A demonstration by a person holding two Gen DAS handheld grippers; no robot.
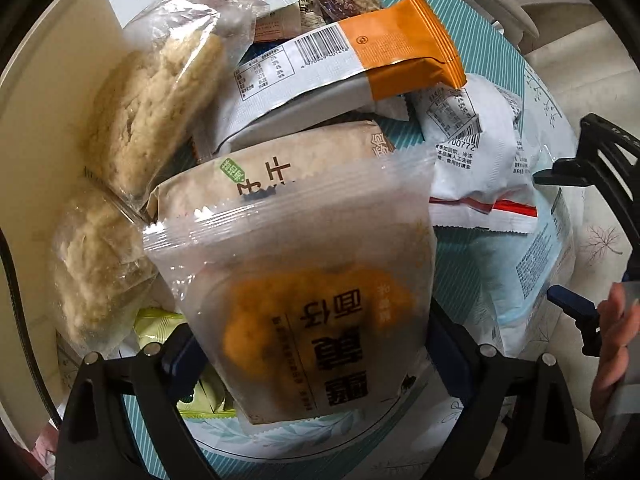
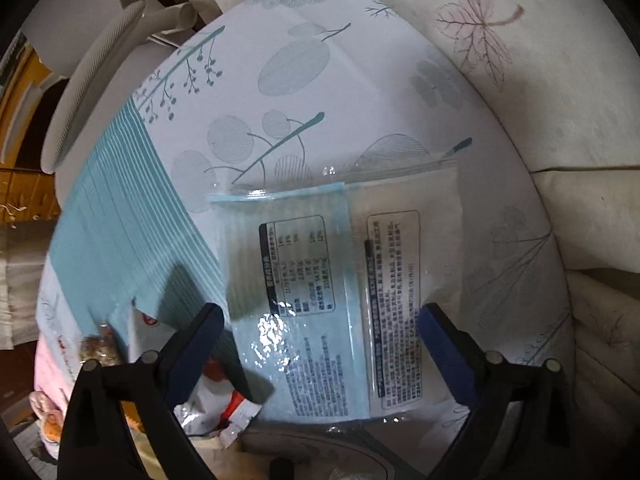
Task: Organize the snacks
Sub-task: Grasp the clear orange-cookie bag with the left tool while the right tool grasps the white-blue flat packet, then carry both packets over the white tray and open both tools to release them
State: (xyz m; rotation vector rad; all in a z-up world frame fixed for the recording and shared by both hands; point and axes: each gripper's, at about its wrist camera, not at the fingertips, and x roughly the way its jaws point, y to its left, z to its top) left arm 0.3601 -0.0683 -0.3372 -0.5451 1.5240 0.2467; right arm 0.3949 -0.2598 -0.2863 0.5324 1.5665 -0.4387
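My left gripper (image 1: 308,352) is shut on a clear packet with an orange pastry (image 1: 304,304) and holds it over a heap of snacks. Behind it lie a beige packet (image 1: 256,176), an orange-and-white packet (image 1: 344,68), a white packet (image 1: 476,144) and two clear bags of pale biscuits (image 1: 152,96). My right gripper (image 2: 320,332) is open, its jaws on either side of a light blue packet (image 2: 332,296) that lies flat on the patterned cloth (image 2: 280,92). The right gripper also shows at the right edge of the left wrist view (image 1: 576,240).
A cream box wall (image 1: 48,120) stands at the left of the heap. A red-and-white wrapper (image 2: 216,404) lies left of the blue packet. A beige sofa (image 2: 560,100) borders the cloth on the right. A green packet (image 1: 160,324) lies under the left gripper.
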